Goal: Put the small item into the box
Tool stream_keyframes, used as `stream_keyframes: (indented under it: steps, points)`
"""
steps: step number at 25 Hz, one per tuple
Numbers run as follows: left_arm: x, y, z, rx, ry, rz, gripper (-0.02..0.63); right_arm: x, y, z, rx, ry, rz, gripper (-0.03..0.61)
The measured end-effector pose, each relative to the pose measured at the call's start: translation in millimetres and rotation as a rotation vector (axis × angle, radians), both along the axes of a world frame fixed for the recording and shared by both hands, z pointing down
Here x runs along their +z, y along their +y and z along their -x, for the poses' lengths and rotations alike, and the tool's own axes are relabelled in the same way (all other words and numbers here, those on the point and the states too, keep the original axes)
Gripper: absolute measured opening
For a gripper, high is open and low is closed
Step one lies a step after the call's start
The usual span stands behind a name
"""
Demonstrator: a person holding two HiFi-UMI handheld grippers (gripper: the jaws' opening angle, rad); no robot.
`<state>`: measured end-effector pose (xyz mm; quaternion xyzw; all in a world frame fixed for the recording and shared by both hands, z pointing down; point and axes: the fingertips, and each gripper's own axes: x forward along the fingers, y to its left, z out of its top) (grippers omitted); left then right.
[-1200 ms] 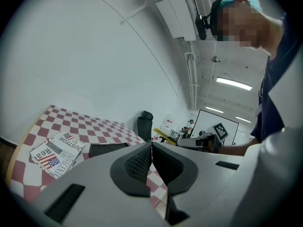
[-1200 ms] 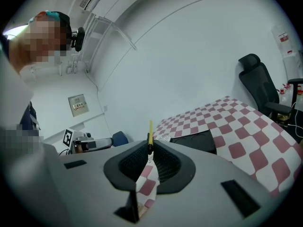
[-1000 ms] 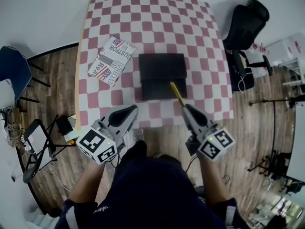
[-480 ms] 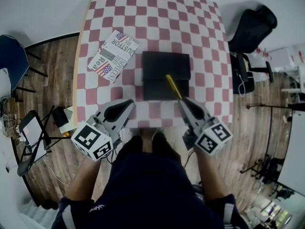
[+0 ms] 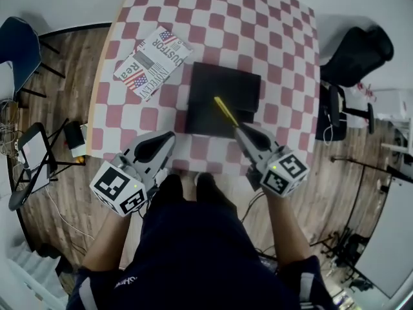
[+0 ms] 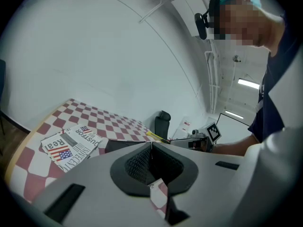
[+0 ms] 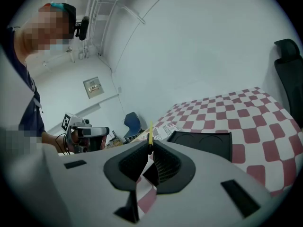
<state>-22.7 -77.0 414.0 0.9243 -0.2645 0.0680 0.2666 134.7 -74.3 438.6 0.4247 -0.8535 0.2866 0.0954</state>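
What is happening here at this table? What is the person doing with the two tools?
A person stands at the near edge of a checkered table with a gripper in each hand. The right gripper is shut on a thin yellow stick, whose far end reaches over the black box. The stick is not yet in the box. The left gripper is shut and empty, near the table edge. A printed paper lies left of the box.

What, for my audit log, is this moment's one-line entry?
left gripper: shut, empty | right gripper: shut on yellow stick | stick: above black box
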Motion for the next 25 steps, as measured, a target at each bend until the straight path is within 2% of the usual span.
stream_keyframes:
  steps: [6, 13, 20, 25]
  points:
    - [12.8, 6.5, -8.1, -0.094, -0.015, 0.039, 0.035, 40.9, -9.4, -1.7, -0.17, 0.065, 0.054, 0.049]
    - [23.6, 12.1, -7.4, -0.18, -0.032, 0.061, 0.035, 84.5, -16.6, 5.0, -0.293, 0.131, 0.093, 0.049]
    - [34.3, 16.7, 0.9, -0.224, -0.042, 0.078, 0.035, 120.8, -19.7, 12.5, -0.349, 0.195, 0.146, 0.049]
    - [41.8, 18.2, 6.4, -0.229, -0.036, 0.091, 0.035, 148.5, -24.2, 10.6, -0.314, 0.255, 0.222, 0.048]
